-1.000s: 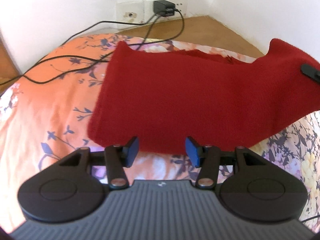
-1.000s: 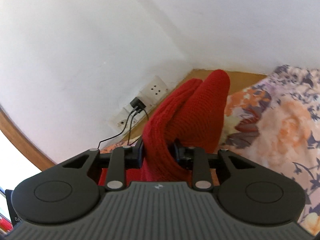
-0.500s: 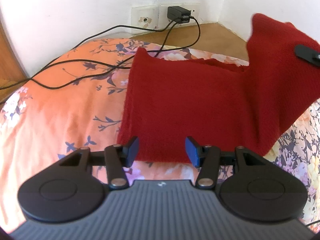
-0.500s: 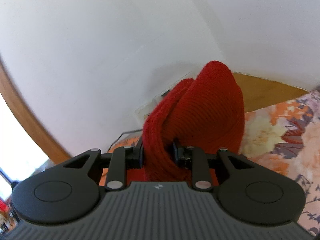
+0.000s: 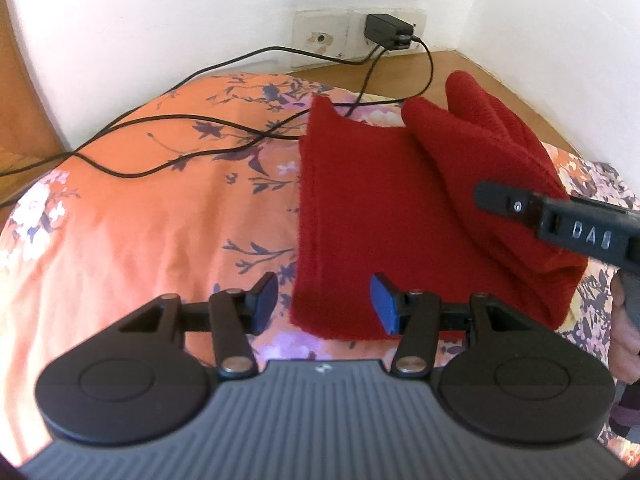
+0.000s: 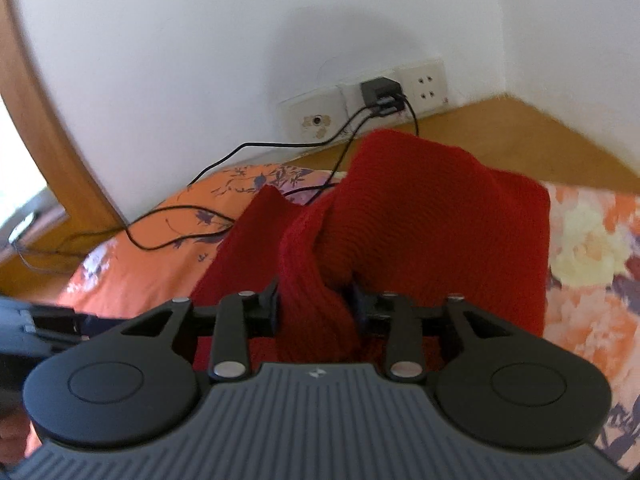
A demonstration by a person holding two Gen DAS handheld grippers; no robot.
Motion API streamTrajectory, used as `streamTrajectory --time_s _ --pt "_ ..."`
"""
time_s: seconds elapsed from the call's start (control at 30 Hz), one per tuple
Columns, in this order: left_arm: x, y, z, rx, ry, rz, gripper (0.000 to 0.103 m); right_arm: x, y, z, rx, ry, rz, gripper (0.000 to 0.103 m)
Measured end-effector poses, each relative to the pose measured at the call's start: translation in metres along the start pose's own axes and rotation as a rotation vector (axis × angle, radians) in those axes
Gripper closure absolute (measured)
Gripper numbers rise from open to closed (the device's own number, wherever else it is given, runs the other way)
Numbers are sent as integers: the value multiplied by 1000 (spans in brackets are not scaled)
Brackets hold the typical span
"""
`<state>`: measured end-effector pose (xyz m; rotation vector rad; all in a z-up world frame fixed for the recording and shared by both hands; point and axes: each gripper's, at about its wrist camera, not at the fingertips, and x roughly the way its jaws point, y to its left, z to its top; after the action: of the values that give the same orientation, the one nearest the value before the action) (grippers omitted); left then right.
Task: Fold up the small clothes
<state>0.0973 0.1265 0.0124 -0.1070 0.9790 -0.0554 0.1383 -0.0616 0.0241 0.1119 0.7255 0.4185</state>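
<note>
Mid-fold, the right gripper (image 6: 316,304) pinches a bunched edge of the red knit garment (image 5: 384,216), at centre frame on the floral bedspread (image 5: 160,216). Lower centre, the left gripper (image 5: 324,304) gapes wide and empty at the near hem; next, likely, lay the flap flat and release.

Left hand-held gripper (image 5: 324,304) up close: a grey ribbed body with a small white logo at its front edge, flanked by two black round-ended housings, each marked with a recessed circle. Black linkage bars run forward, pinned with silver rivets, ending in fingers with blue pads (image 5: 383,307). The right hand-held gripper (image 6: 316,304) matches it: same grey ribs, same logo, same black discs and silver pins, its pads dark in shadow. From the left camera, its side shows as a black bar with a small screw and raised pale letters reading "DAS". At the right edge, a hand (image 5: 624,344) with a dark cuff below it.
</note>
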Motion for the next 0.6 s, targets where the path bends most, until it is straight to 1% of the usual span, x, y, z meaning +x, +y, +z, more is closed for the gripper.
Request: streamTrajectory --time_s 0.07,0.2,0.27,0.37,0.5,0.6 --pt "-1 5 3 -7 -6 -1 50 1 2 1 -15 0 0 52" --pt "-4 11 11 2 -28 -16 50 -8 10 2 4 0 -20 48" --pt "-6 12 17 8 -40 -19 50 -16 11 4 23 -4 -8 41" --pt "-10 13 29 13 -59 -31 50 -31 12 7 38 -19 24 35" --pt "-15 7 46 32 -87 -57 50 -57 10 15 37 -50 30 32" --pt "-18 -3 58 49 -114 -73 50 -76 3 20 38 -83 -4 30"
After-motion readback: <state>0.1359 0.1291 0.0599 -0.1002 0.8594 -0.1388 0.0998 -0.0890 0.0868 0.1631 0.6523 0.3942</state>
